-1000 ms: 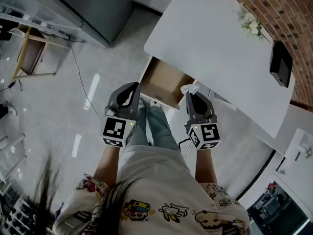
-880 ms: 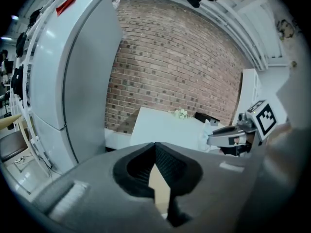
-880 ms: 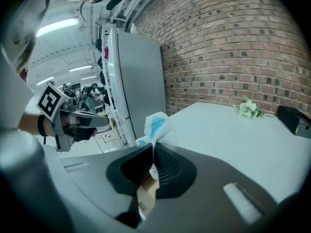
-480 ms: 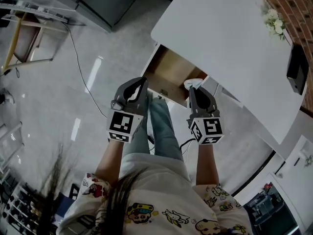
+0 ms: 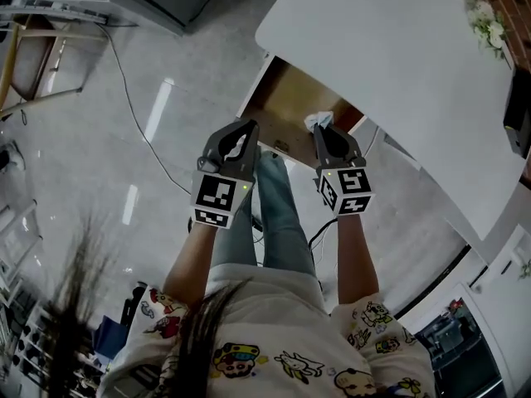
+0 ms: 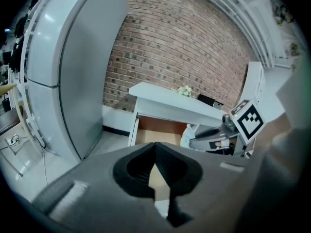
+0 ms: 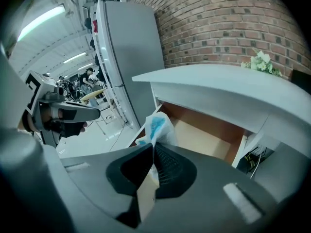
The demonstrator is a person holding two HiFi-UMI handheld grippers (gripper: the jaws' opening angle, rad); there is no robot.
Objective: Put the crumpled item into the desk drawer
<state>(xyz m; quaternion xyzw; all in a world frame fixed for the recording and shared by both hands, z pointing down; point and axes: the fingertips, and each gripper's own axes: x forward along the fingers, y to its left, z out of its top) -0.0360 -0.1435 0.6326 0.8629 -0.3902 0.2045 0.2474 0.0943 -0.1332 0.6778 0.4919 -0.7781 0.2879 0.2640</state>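
Observation:
The crumpled item (image 7: 158, 125), a white wad with blue print, sticks out of my right gripper (image 7: 153, 148), whose jaws are shut on it. In the head view the crumpled item (image 5: 318, 121) hangs over the front of the open wooden drawer (image 5: 286, 106) under the white desk (image 5: 390, 56), with the right gripper (image 5: 324, 133) just behind it. My left gripper (image 5: 239, 139) is shut and holds nothing, beside the drawer's front left corner. The left gripper (image 6: 155, 147) looks towards the drawer (image 6: 158, 129) and the crumpled item (image 6: 187, 135).
A grey fridge (image 6: 63, 76) stands left of the desk, against a brick wall (image 6: 184, 42). Flowers (image 5: 485, 23) and a black box (image 5: 518, 110) sit at the desk's far side. A cable (image 5: 133, 110) runs across the floor near a wooden chair (image 5: 21, 56). The person's legs (image 5: 278, 214) are below the drawer.
Both grippers have moved forward towards the drawer. The crumpled item, held beside the drawer's right corner a second ago, now hangs over the drawer's front.

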